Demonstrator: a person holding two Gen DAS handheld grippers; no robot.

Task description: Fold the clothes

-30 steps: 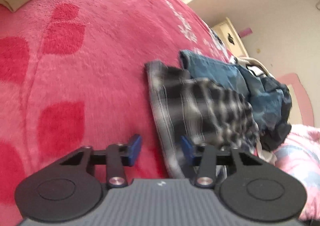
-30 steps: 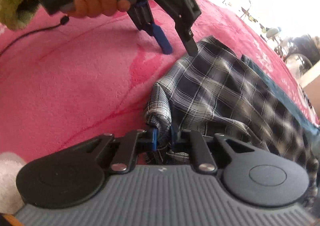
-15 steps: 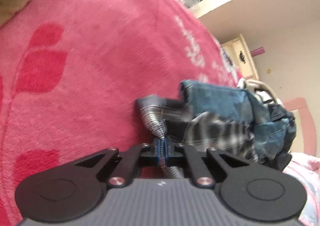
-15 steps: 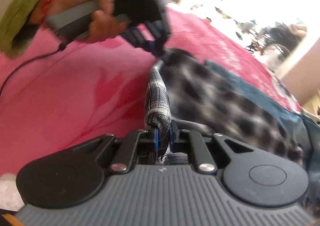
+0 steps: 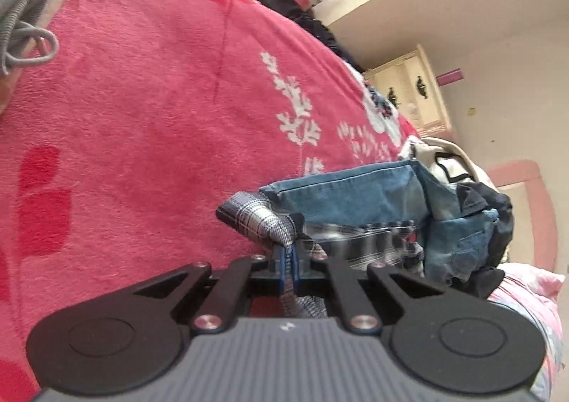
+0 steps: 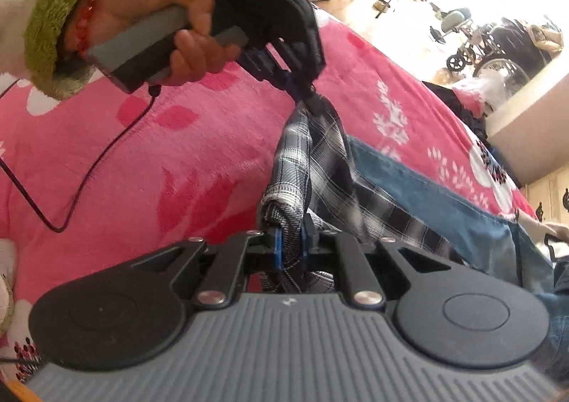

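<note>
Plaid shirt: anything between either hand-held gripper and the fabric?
No. The left hand-held gripper and right hand-held gripper are both shut directly on the plaid shirt; the jeans lie beside it.

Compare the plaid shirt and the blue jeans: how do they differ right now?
The plaid shirt is black-and-white check; the jeans are plain blue denim. The shirt is pinched by the left gripper and right gripper; the jeans are ungripped. The shirt lies partly over the jeans. Both rest on the pink blanket.
</note>
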